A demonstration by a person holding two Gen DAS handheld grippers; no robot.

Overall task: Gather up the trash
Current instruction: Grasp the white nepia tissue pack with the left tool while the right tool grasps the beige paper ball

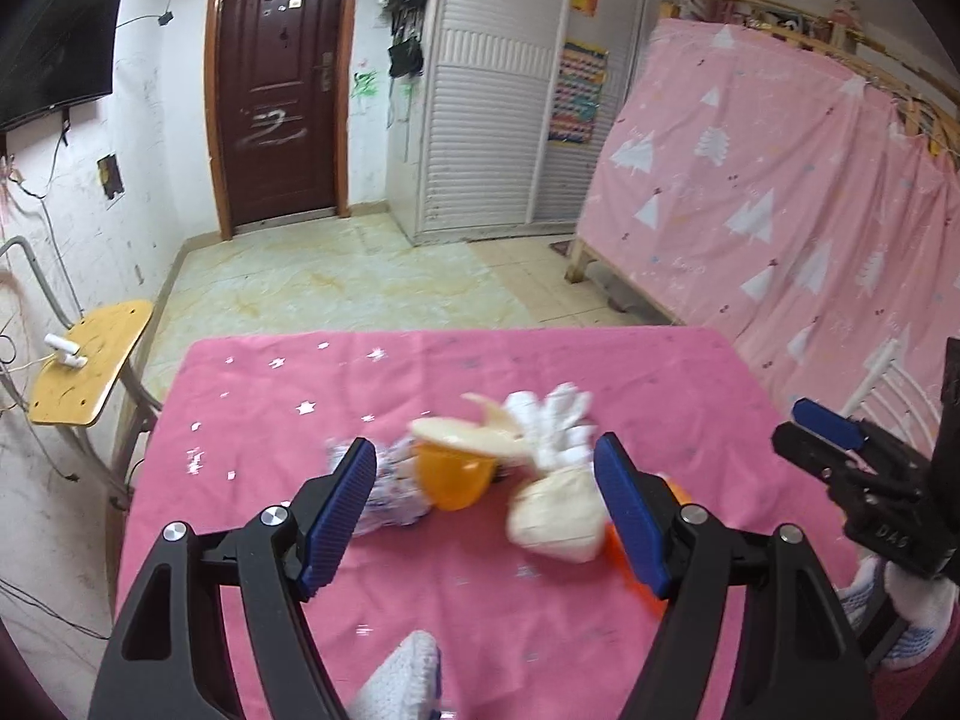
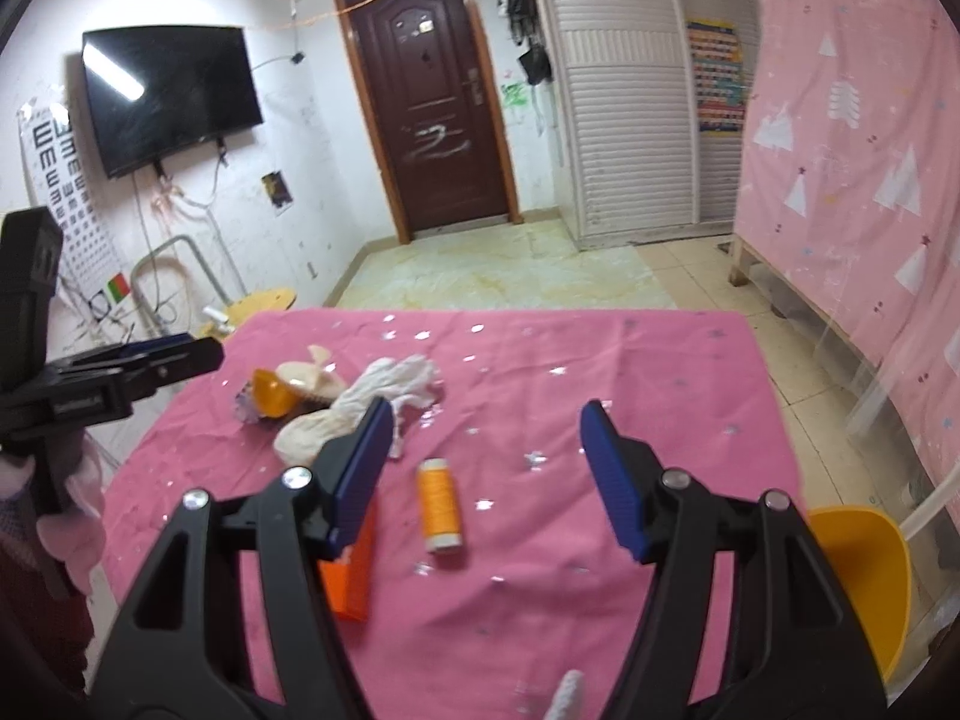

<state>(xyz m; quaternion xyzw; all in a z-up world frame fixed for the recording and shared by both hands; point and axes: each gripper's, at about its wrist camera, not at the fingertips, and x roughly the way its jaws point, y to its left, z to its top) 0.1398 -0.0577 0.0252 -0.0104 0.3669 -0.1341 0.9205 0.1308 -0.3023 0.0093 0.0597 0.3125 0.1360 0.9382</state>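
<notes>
The left gripper (image 1: 486,510) hangs over the near part of the table (image 1: 252,396), its jaws standing wide with nothing pressed between the pads; the blurred trash pile sits just beyond them. The right gripper (image 2: 480,474) is also over the table, jaws apart and empty, with bare pink cloth under and ahead of it.

Nearest in the right wrist view lies an orange box (image 2: 354,570), partly hidden behind the left finger, its long axis running away from the camera. Just beside it an orange thread spool (image 2: 441,504) lies on its side, long axis pointing near to far, pale end cap toward the camera.

Farther and to the left is the pile: a cream wad (image 2: 306,435), a crumpled white tissue (image 2: 396,387), an orange cup (image 2: 273,399) tipped on its side, and a pale peel (image 2: 312,375) over it, all touching or nearly so.

The right half of the table is open. A yellow bin (image 2: 864,576) sits off the near right edge. Beyond the far edge lies open floor (image 2: 510,276), a pink curtain (image 2: 852,150) on the right, a chair (image 1: 90,360) on the left
</notes>
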